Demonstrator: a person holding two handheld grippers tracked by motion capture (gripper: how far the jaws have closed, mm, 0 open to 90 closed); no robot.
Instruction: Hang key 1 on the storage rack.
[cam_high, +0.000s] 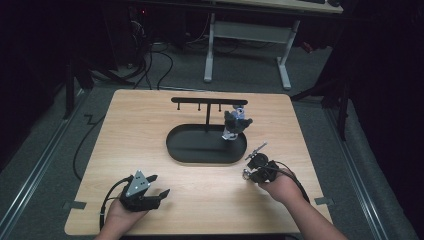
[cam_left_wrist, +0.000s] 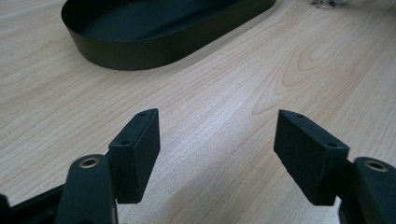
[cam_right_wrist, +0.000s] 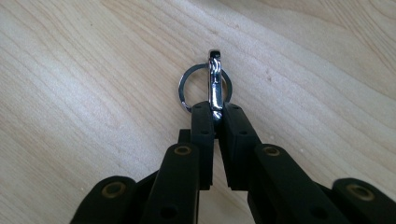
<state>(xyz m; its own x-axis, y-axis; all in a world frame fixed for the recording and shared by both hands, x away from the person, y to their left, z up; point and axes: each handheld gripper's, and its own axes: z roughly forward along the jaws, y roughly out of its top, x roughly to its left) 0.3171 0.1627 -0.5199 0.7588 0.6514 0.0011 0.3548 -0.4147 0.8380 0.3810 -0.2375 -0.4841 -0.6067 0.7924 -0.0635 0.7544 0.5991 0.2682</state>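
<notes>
Your right gripper (cam_right_wrist: 215, 112) is clamped on a metal clasp (cam_right_wrist: 215, 88) with a key ring (cam_right_wrist: 184, 88) threaded through it, low over the table (cam_high: 150, 120) just right of the tray (cam_high: 175, 145). You pinch its tail end, probably so the hook end stays free for a peg on the rack (cam_high: 207, 101). The clasp's long axis runs straight out from the jaws, pointing away from you. Your left gripper (cam_left_wrist: 217, 140) rests spread and empty near the front edge, out of the way.
</notes>
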